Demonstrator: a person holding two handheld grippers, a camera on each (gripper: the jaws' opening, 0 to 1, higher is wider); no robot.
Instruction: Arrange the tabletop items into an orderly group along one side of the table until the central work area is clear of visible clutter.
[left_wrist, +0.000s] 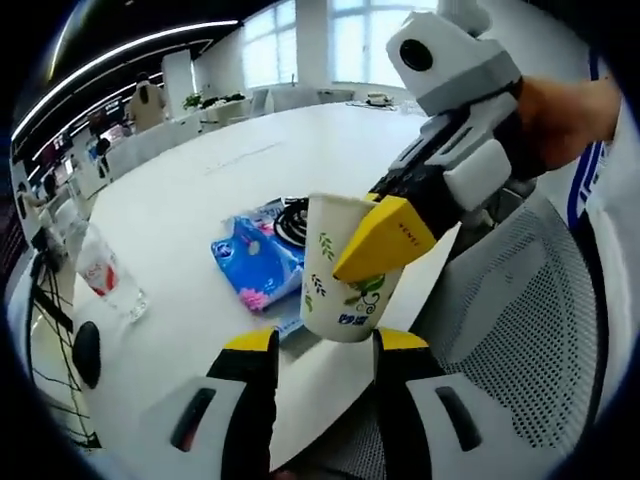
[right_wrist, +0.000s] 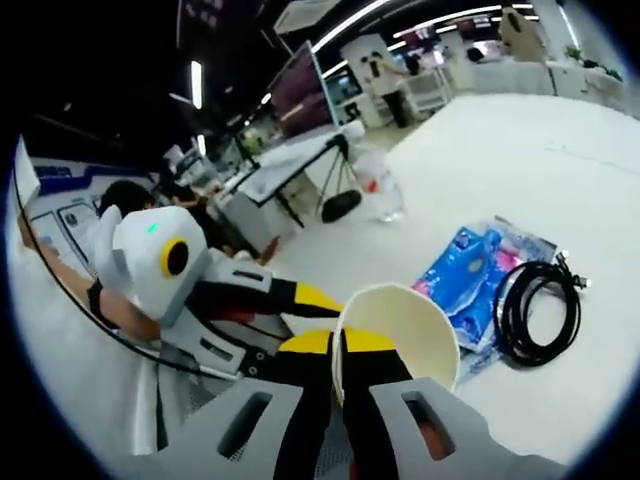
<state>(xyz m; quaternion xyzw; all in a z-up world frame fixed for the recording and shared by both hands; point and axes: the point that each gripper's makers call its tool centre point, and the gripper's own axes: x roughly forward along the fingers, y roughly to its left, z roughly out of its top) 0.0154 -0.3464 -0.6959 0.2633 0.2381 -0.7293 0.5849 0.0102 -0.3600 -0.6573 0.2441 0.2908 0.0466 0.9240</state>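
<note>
Paper cup (left_wrist: 343, 268) held in air above near counter (left_wrist: 200, 190) edge, right gripper (right_wrist: 338, 375) fingers clamped across rim wall. Left gripper (left_wrist: 325, 345) fingers apart, empty, just below cup base.

Keep cup level; set down beside blue tissue pack (left_wrist: 256, 258) and black cable coil (right_wrist: 538, 305); avoid crushing thin rim.

Cup upright, slightly tilted; long axis near vertical, mouth up.

The paper cup (left_wrist: 345, 268) hides part of the blue tissue pack (left_wrist: 256, 262) and coiled black cable (left_wrist: 291, 220). Print on the cup is too small to read.
</note>
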